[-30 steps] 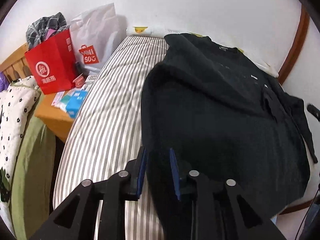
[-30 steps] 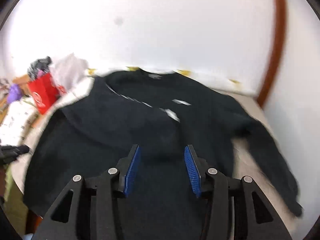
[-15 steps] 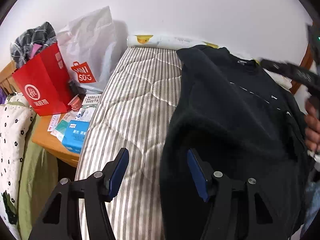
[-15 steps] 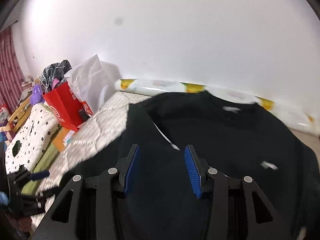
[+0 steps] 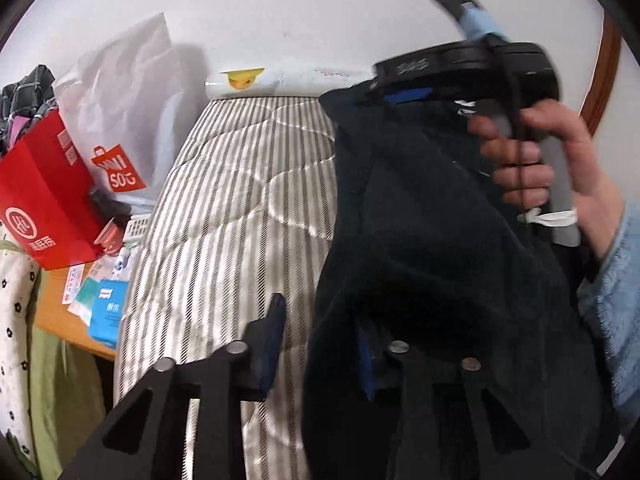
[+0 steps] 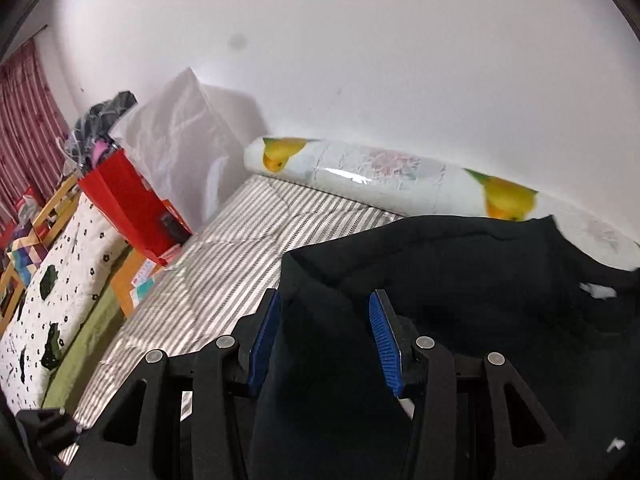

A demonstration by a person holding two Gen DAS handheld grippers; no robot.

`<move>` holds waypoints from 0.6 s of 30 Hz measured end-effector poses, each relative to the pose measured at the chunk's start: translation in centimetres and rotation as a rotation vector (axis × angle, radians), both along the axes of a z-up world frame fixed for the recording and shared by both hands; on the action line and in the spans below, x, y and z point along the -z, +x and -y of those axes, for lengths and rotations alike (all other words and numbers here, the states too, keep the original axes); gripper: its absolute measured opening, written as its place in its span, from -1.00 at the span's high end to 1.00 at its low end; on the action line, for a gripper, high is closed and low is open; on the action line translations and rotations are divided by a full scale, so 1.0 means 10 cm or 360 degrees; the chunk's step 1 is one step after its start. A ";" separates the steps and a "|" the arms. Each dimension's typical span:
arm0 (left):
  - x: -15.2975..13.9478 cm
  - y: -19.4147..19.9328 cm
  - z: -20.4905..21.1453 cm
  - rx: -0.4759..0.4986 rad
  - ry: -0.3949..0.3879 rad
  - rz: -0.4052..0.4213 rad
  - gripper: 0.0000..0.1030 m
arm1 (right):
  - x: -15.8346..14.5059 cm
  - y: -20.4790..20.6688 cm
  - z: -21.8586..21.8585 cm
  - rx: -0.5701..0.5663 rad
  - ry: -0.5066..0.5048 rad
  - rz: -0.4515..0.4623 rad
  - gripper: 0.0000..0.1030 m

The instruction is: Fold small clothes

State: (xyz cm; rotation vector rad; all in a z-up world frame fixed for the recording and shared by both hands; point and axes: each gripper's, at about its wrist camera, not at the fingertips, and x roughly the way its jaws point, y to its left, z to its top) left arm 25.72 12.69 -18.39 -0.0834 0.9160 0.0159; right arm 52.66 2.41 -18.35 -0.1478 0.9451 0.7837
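A black sweatshirt (image 5: 420, 240) lies on the striped mattress (image 5: 240, 200), its left edge folded over. My left gripper (image 5: 320, 348) is open at the garment's near left edge; cloth drapes over its right finger. My right gripper (image 6: 324, 328) is open, with black sweatshirt (image 6: 440, 280) cloth between and under its blue pads. In the left wrist view the right gripper (image 5: 408, 94) sits at the garment's far edge by the collar, held by a hand (image 5: 536, 168).
A red paper bag (image 5: 40, 200) and a white shopping bag (image 5: 120, 112) stand on a wooden bedside table (image 5: 56, 312) at the left. A rolled mat with a duck print (image 6: 380, 176) lies along the wall. A spotted quilt (image 6: 52, 280) lies left.
The left gripper opened, letting go of the sweatshirt edge, and moved forward. The right gripper swung left and forward to the far collar edge, jaws still open.
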 end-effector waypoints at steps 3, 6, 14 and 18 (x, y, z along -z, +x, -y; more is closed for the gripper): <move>0.01 0.01 -0.06 -0.0006 -0.0060 0.0047 0.85 | 0.03 0.05 -0.07 -0.0028 0.0009 0.0013 0.81; 0.00 -0.02 -0.19 -0.0083 -0.0102 0.0084 0.87 | -0.11 0.04 -0.08 -0.0040 0.0074 0.0127 0.83; 0.13 0.02 -0.44 -0.0176 -0.0219 -0.0022 0.87 | 0.12 0.27 -0.58 -0.0023 0.0059 0.0034 0.83; 0.15 0.04 -0.44 -0.0189 -0.0215 -0.0041 0.85 | 0.34 0.27 -0.69 0.0000 -0.0046 0.0034 0.82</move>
